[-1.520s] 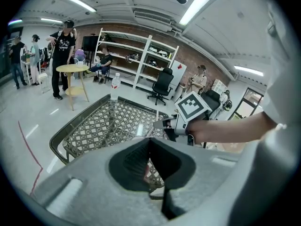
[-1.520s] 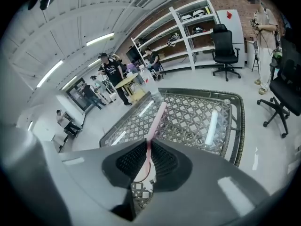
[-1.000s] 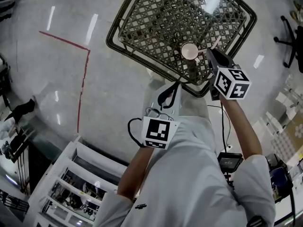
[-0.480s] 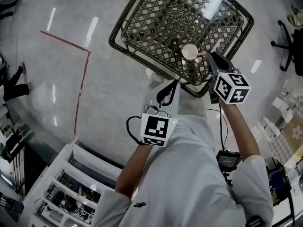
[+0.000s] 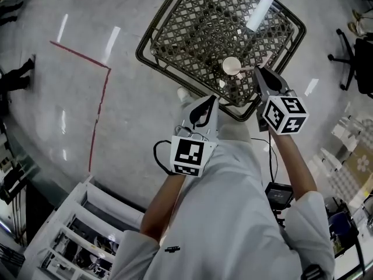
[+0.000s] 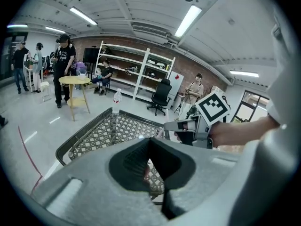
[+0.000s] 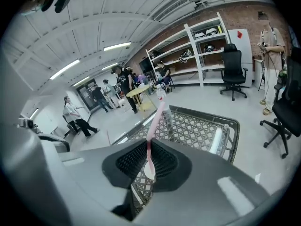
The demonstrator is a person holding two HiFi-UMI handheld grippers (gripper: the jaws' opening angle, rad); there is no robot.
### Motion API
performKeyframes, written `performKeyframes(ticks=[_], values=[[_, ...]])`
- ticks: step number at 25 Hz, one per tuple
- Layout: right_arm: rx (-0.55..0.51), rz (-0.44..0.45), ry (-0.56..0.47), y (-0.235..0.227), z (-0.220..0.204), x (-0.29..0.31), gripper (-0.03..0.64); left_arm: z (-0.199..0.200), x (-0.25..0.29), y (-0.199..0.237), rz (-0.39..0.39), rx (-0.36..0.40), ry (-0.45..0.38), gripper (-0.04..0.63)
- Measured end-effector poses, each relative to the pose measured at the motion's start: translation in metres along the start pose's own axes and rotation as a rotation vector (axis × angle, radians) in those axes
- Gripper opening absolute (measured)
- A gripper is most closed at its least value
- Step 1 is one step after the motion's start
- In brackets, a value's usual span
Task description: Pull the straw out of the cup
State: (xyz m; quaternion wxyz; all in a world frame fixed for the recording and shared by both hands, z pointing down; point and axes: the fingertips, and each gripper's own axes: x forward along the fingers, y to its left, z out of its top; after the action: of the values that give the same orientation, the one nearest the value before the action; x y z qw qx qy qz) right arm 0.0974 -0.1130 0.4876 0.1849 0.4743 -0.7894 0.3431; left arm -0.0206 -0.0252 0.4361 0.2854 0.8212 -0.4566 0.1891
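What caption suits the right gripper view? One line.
Right gripper shut on pink straw over white cup on lattice table.

A dark metal table with a woven lattice top [image 5: 198, 34] stands on a pale glossy floor [image 5: 58, 86] crossed by a thin red tape line [image 5: 99, 112]. A clear plastic bottle with a white cap [image 6: 114, 114] stands upright on the table. Nearer the viewer is a white shelf unit [image 5: 87, 226]. Farther off: a black office chair [image 7: 233, 65], tall white open shelving [image 6: 136, 74] along a brick wall, and a round yellow table [image 6: 75, 80] — a person in dark clothes [image 6: 63, 65] stands just beside it.
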Motion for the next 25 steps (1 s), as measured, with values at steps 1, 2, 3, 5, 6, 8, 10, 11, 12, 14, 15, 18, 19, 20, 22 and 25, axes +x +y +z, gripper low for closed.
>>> performKeyframes(ticks=[1,2,3,5,6,8,10,11,12,14,15,18,19,20,22,25], values=[[-0.002,0.002,-0.005,0.002,0.002,-0.003,0.034,0.002,-0.002,0.000,0.000,0.001,-0.006,-0.002],[-0.005,0.005,-0.009,0.005,0.004,-0.007,0.034,0.004,-0.003,0.000,-0.001,0.003,-0.011,-0.002],[-0.009,0.009,-0.014,0.008,0.007,-0.010,0.034,0.006,-0.005,0.000,-0.001,0.004,-0.017,-0.002],[-0.018,0.018,-0.023,0.014,0.013,-0.017,0.034,0.010,-0.008,0.000,0.001,0.003,-0.028,-0.002],[-0.023,0.022,-0.029,0.016,0.016,-0.020,0.034,0.012,-0.009,0.000,0.001,0.001,-0.034,-0.002],[-0.029,0.030,-0.043,0.022,0.023,-0.028,0.034,0.016,-0.013,0.000,0.002,-0.002,-0.046,-0.002],[-0.034,0.039,-0.059,0.027,0.029,-0.037,0.034,0.020,-0.016,-0.001,0.003,-0.005,-0.061,-0.002],[-0.038,0.044,-0.067,0.029,0.032,-0.041,0.034,0.022,-0.017,-0.001,0.003,-0.006,-0.067,-0.002],[-0.042,0.049,-0.076,0.032,0.035,-0.045,0.034,0.023,-0.018,-0.002,0.004,-0.007,-0.072,-0.002],[-0.052,0.059,-0.092,0.037,0.041,-0.053,0.034,0.026,-0.019,-0.003,0.005,-0.006,-0.082,-0.002],[-0.056,0.065,-0.097,0.039,0.043,-0.057,0.034,0.028,-0.021,-0.004,0.006,-0.005,-0.087,-0.002],[-0.072,0.077,-0.104,0.047,0.047,-0.070,0.034,0.034,-0.026,-0.006,0.006,-0.001,-0.104,-0.002],[-0.080,0.080,-0.109,0.049,0.049,-0.075,0.034,0.037,-0.029,-0.007,0.005,0.001,-0.108,-0.002],[-0.088,0.083,-0.115,0.052,0.051,-0.079,0.034,0.040,-0.031,-0.008,0.002,0.003,-0.113,-0.002],[-0.104,0.084,-0.128,0.055,0.056,-0.087,0.034,0.046,-0.033,-0.012,-0.004,0.013,-0.121,-0.002],[-0.120,0.086,-0.145,0.057,0.060,-0.099,0.034,0.053,-0.035,-0.019,-0.010,0.027,-0.132,-0.002]])
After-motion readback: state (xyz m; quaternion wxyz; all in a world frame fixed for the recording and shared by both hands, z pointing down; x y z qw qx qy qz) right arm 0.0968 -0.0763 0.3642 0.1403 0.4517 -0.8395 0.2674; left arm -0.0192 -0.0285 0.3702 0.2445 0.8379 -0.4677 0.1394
